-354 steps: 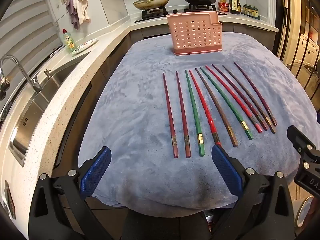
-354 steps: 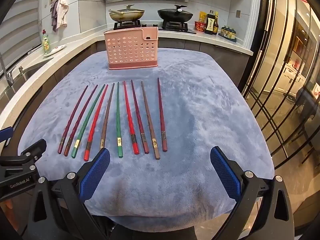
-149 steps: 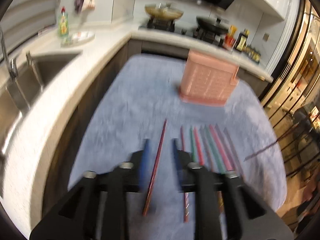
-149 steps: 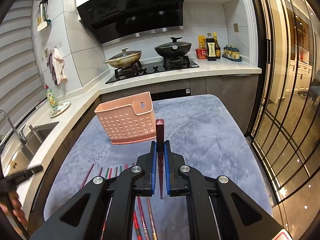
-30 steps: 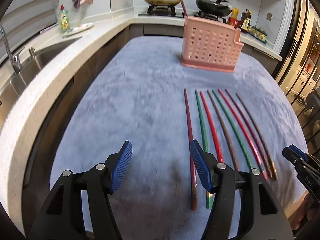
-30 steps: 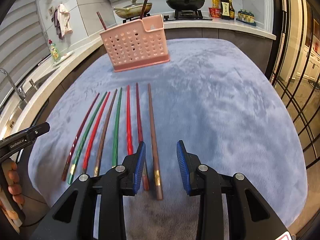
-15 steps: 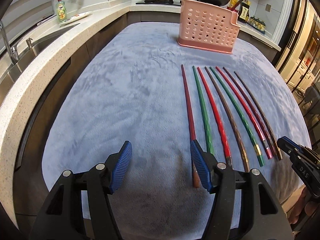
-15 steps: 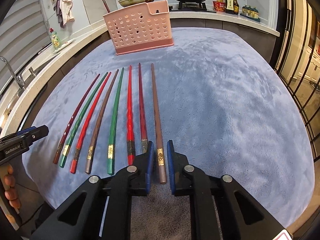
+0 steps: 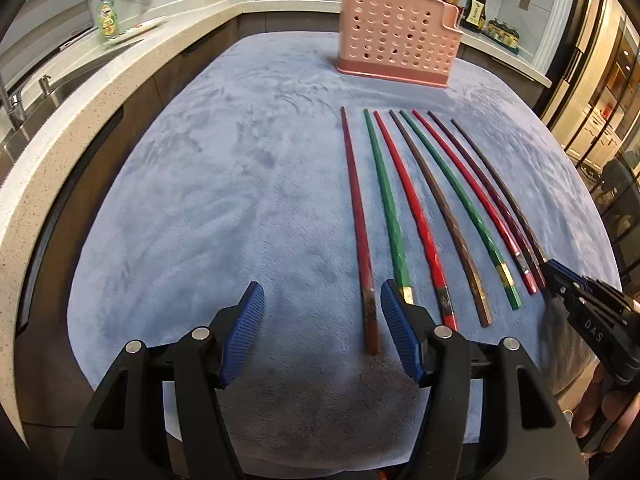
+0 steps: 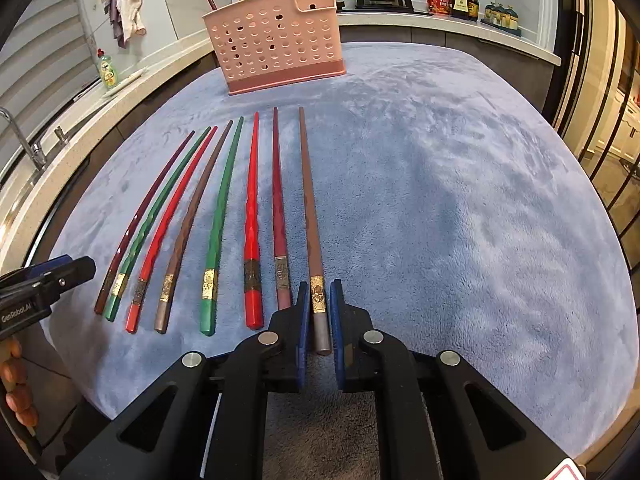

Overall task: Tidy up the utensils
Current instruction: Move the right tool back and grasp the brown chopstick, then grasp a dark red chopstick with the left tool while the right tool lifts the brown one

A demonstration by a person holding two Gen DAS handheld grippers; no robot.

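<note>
Right tongs (image 10: 319, 308) have just been closing and now pinch the butt of the brown chopstick (image 10: 310, 208), rightmost of the row on the blue cloth (image 10: 460, 200) over the worktop. Left tongs (image 9: 322, 312) gape about half wide, empty, with the dark red chopstick (image 9: 360, 232) lying between the pads, untouched. Pink perforated basket (image 10: 276, 44) stands at 12 o'clock past the tips, two chopsticks already upright inside.

Plush blue cloth (image 10: 460, 200) (matt), glossy chopsticks (image 10: 252, 208), perforated plastic basket (image 10: 276, 40)
</note>
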